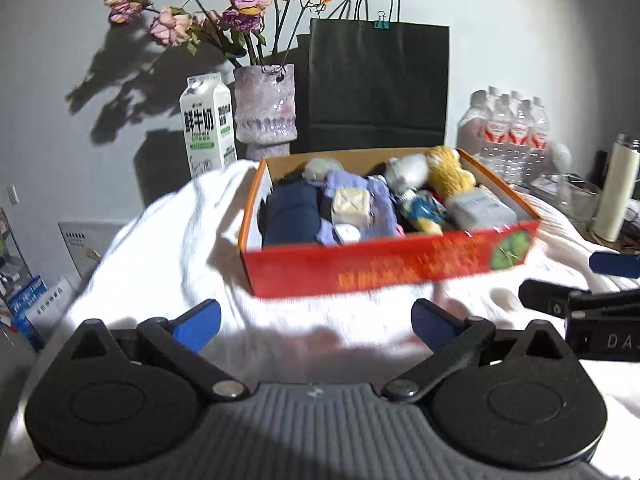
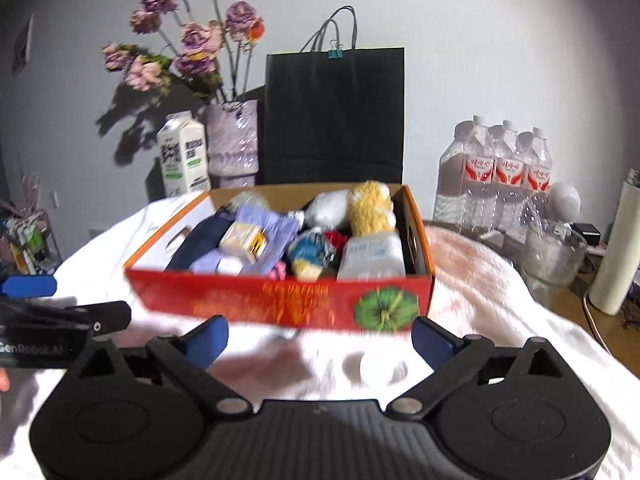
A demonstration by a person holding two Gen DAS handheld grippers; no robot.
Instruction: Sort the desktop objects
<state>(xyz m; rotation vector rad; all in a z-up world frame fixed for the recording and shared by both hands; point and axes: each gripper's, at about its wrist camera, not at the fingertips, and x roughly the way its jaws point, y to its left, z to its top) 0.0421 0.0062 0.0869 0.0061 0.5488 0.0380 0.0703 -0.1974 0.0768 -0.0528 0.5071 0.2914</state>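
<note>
A red and orange cardboard box (image 1: 384, 268) sits on a white cloth (image 1: 168, 240) and is full of items: dark blue and purple socks (image 1: 292, 216), a small beige box (image 1: 351, 202), a yellow plush toy (image 1: 450, 172), a white tissue pack (image 1: 480, 208). The box also shows in the right wrist view (image 2: 280, 300). My left gripper (image 1: 316, 322) is open and empty, in front of the box. My right gripper (image 2: 320, 340) is open and empty, close to the box's front wall. The right gripper's fingers show at the left wrist view's right edge (image 1: 576, 300).
Behind the box stand a milk carton (image 1: 206, 128), a vase of dried roses (image 1: 264, 108) and a black paper bag (image 1: 376, 84). A pack of water bottles (image 2: 492, 176), a glass jar (image 2: 552, 256) and a white cylinder (image 2: 612, 264) stand at the right.
</note>
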